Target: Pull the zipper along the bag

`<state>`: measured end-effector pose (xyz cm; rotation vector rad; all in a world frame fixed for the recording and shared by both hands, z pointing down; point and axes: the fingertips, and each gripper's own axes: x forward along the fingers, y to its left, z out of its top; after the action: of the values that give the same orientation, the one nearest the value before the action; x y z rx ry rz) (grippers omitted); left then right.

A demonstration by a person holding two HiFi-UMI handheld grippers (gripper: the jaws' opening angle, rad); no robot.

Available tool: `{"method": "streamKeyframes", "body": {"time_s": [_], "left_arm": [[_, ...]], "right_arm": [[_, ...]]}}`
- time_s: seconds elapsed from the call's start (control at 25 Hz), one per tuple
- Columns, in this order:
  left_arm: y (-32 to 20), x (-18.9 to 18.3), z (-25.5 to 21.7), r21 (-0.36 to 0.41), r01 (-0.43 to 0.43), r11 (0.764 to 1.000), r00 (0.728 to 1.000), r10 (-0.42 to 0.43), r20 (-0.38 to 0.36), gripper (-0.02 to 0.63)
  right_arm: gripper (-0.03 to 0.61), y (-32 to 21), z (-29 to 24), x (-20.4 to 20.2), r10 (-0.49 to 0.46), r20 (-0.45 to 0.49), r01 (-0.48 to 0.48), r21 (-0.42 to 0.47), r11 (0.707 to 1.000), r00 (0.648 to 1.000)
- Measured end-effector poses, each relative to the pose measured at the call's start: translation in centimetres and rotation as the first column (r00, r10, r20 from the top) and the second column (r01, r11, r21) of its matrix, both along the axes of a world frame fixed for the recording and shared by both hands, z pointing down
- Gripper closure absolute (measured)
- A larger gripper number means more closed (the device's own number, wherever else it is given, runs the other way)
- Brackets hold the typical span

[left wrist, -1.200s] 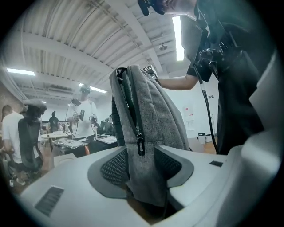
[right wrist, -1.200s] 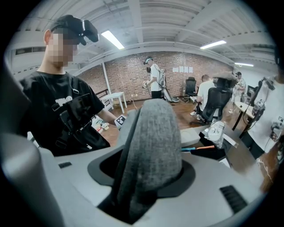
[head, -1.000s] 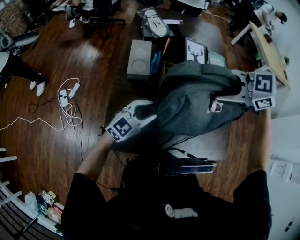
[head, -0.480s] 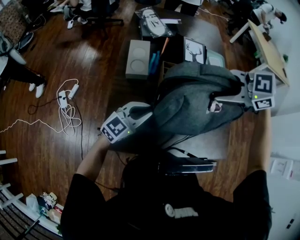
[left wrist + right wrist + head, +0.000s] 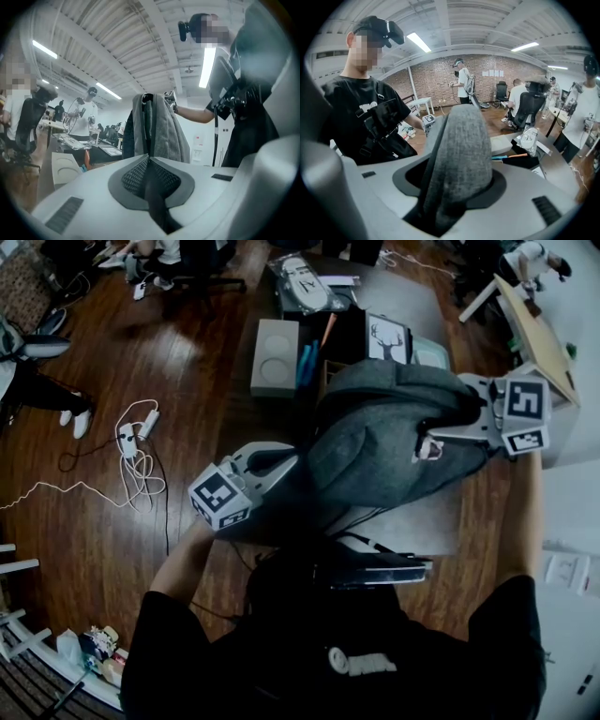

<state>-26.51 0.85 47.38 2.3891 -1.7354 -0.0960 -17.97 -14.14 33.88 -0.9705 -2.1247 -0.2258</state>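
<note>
Two holds on the bag [image 5: 375, 442]: left hand-held gripper [image 5: 281, 461] just pinched shut on dark zipper pull [image 5: 153, 197], right hand-held gripper [image 5: 428, 442] clamping grey fabric. Zipper [image 5: 146, 126] straight ahead of left, running toward right.

- The bag [image 5: 384, 442] lies on the table [image 5: 422, 521].
- The left gripper [image 5: 281, 465] is at the bag's 8 o'clock, the right gripper [image 5: 433, 439] at its 3 o'clock.
- A box [image 5: 277, 357] stands behind at 11 o'clock.
</note>
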Motion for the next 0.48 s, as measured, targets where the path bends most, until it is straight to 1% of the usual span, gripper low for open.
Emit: {"method": "streamKeyframes", "body": {"time_s": [0.12, 0.28, 0.48], "left_arm": [[-0.5, 0.2, 0.6, -0.003, 0.030, 1.000, 0.998, -0.030, 0.047, 0.597], [-0.6, 0.5, 0.9, -0.006, 0.050, 0.999, 0.998, -0.050, 0.036, 0.598], [-0.7, 0.6, 1.7, -0.019, 0.086, 0.996, 0.993, -0.085, 0.078, 0.600]], "right_arm": [[0.350, 0.0, 0.0, 0.0, 0.001, 0.002, -0.001, -0.001, 1.000, 1.000], [0.350, 0.2, -0.1, 0.1, -0.002, 0.005, 0.002, 0.001, 1.000, 1.000], [0.348, 0.2, 0.0, 0.3, 0.001, 0.009, -0.001, 0.004, 1.000, 1.000]]}}
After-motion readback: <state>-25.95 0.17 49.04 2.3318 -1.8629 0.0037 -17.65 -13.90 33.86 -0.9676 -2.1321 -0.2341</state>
